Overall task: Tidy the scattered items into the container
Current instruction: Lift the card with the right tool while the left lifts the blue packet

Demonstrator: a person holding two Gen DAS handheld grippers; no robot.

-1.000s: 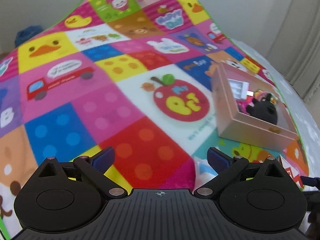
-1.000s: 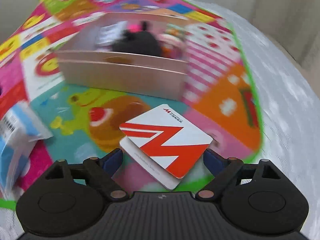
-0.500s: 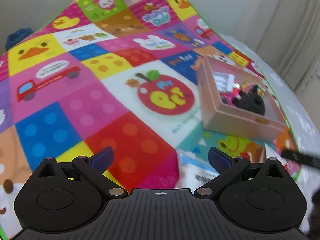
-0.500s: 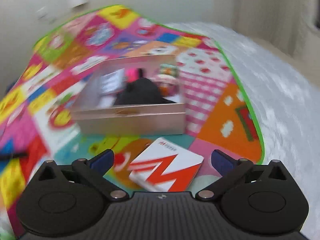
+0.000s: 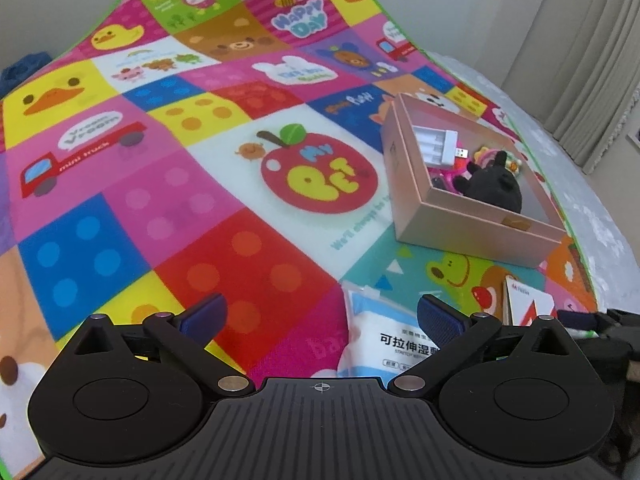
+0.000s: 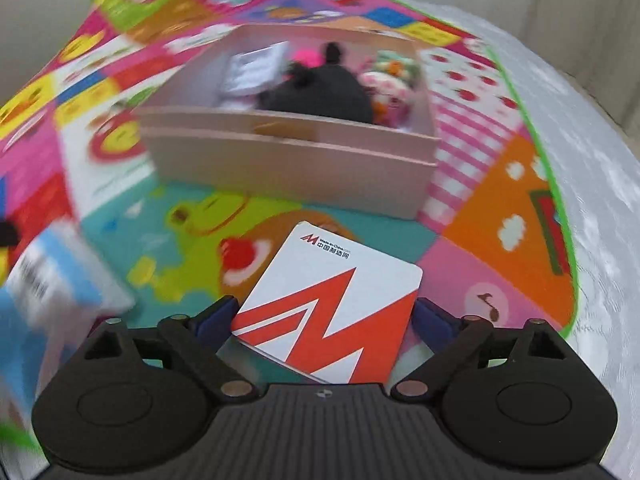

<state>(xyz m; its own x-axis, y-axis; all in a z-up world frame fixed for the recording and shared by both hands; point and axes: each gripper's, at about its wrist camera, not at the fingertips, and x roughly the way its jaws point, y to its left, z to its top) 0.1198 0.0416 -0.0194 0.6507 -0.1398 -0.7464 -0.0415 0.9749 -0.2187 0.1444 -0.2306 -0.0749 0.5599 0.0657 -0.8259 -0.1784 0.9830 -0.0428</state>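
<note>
Card (image 6: 328,316) sits right between our right gripper (image 6: 324,316) fingers, skewed, its long axis running away up-right toward the box (image 6: 288,160). Those jaws have just been closing in but are spread, not yet pinching, we judge. Our left gripper (image 5: 320,314) hangs wide open and empty, wipes pack (image 5: 384,332) just under its right finger. Right hand is clearly nearer the card; box lies beyond on the mat (image 5: 160,208), toys already inside.
</note>
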